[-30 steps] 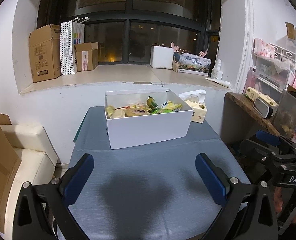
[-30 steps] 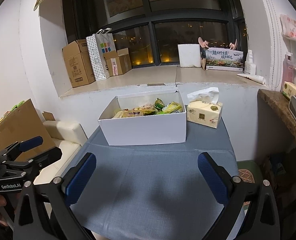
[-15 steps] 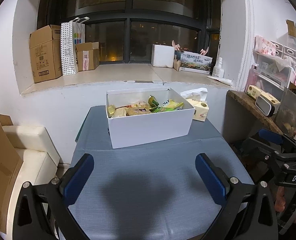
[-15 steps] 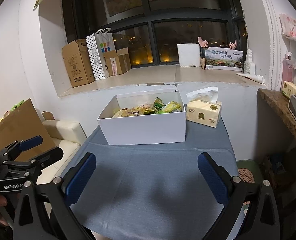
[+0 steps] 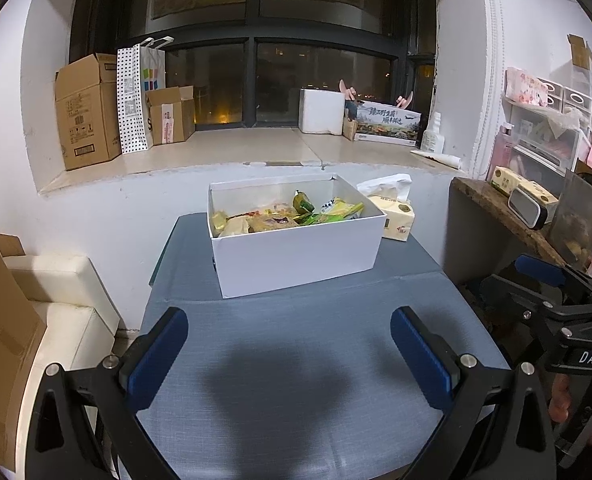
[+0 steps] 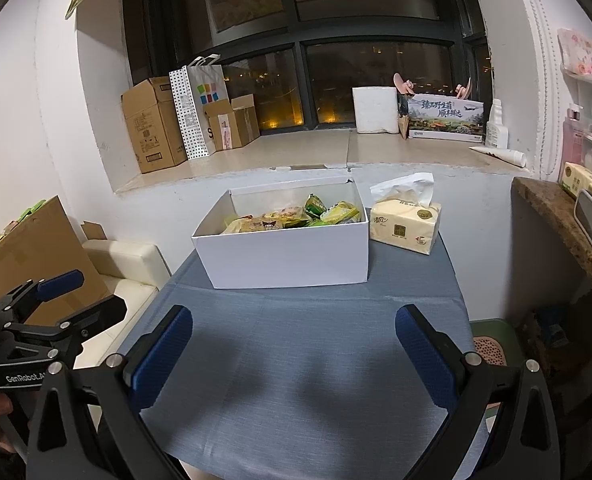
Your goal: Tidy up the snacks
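Observation:
A white open box (image 5: 296, 254) stands at the far end of a blue-grey table (image 5: 296, 360); it also shows in the right wrist view (image 6: 283, 256). It holds several snack packets (image 5: 291, 216), yellow, green and orange, seen too in the right wrist view (image 6: 296, 216). My left gripper (image 5: 287, 344) is open and empty above the near table, well short of the box. My right gripper (image 6: 293, 340) is open and empty, also over the near table. Each gripper shows at the edge of the other's view: the right one (image 5: 552, 292) and the left one (image 6: 51, 300).
A yellow tissue pack (image 6: 406, 224) lies right of the box. A window sill (image 5: 235, 152) behind holds cardboard boxes (image 5: 83, 112) and a paper bag (image 5: 135, 96). A cream sofa (image 5: 55, 308) stands left, a wooden shelf (image 5: 508, 216) right.
Both views have drawn back and risen slightly, so the box sits a little farther away. Both grippers stay open and empty.

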